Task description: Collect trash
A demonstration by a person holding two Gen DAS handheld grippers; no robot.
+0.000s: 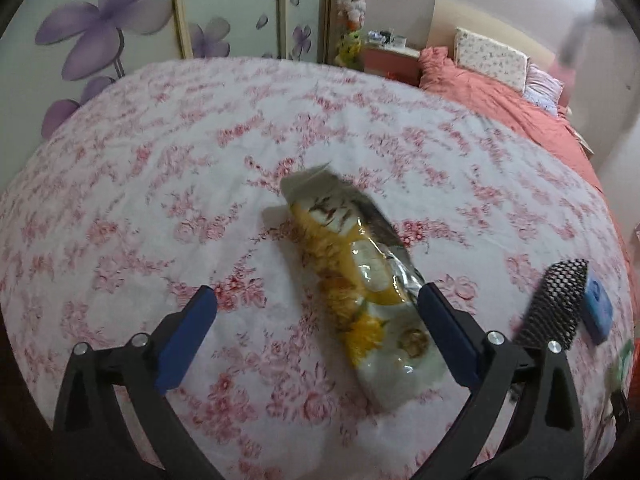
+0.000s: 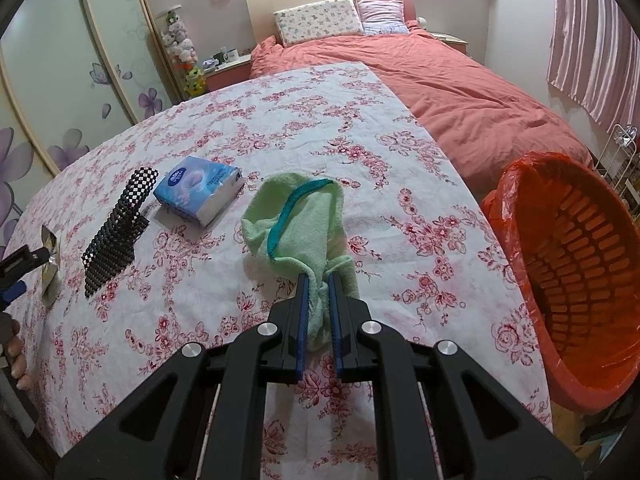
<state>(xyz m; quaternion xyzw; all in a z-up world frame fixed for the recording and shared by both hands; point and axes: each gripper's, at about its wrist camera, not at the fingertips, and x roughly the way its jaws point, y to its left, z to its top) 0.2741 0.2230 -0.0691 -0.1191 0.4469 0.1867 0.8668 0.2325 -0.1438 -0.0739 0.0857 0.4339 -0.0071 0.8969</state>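
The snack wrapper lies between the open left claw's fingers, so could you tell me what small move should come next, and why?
Probably close the left claw on the snack wrapper. Its fingers stand wide apart on either side of the wrapper, which lies flat on the floral tablecloth and is not yet gripped. The right claw is already shut on the green cloth, so it is occupied.

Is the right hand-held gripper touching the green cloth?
Touching. The right wrist view shows the right hand-held gripper shut on a bunched fold of the green cloth, both pads pressing it.

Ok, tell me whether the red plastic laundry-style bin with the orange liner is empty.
Cannot tell fully: the red bin shows only bare slatted wall and liner; its bottom is hidden.
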